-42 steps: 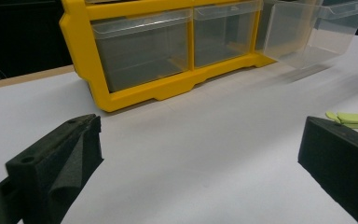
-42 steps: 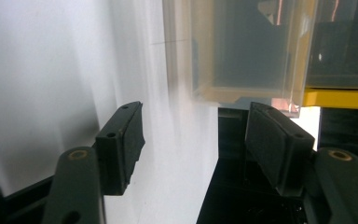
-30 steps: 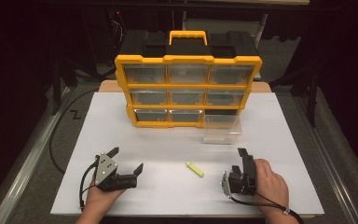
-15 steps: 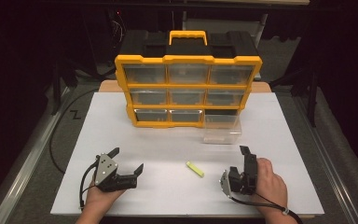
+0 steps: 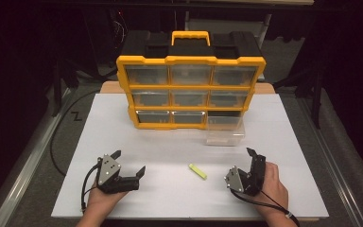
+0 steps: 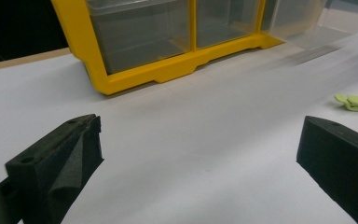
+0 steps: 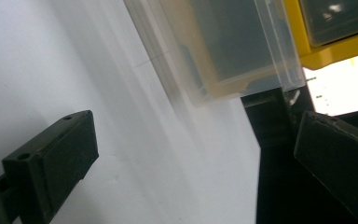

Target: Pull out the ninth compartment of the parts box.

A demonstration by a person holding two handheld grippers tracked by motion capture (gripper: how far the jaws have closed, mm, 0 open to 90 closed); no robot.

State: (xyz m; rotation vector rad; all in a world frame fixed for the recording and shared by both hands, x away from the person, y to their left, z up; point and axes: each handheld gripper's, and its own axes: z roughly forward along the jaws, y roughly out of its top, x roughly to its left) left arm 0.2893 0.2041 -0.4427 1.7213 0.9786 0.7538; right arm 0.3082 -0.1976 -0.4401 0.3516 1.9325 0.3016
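Resting on the white bench [image 5: 170, 198] are two grippers, one small yellow-green clip [image 5: 198, 171] and one yellow drawer cabinet [image 5: 191, 87] with nine clear drawers in three rows. Eight drawers sit shut; the bottom right drawer [image 5: 225, 130] is pulled out toward the person. The left gripper [image 5: 128, 164] lies near the front edge with its jaws spread wide and nothing between them. The right gripper [image 5: 252, 161] has just been opening its jaws, which now stand wide apart and empty. The clip lies flat between the two grippers, touching neither, with bare white surface all around it and open room up to the cabinet. The room beyond the bench is dark; a black cable [image 5: 59, 142] loops off the left edge.
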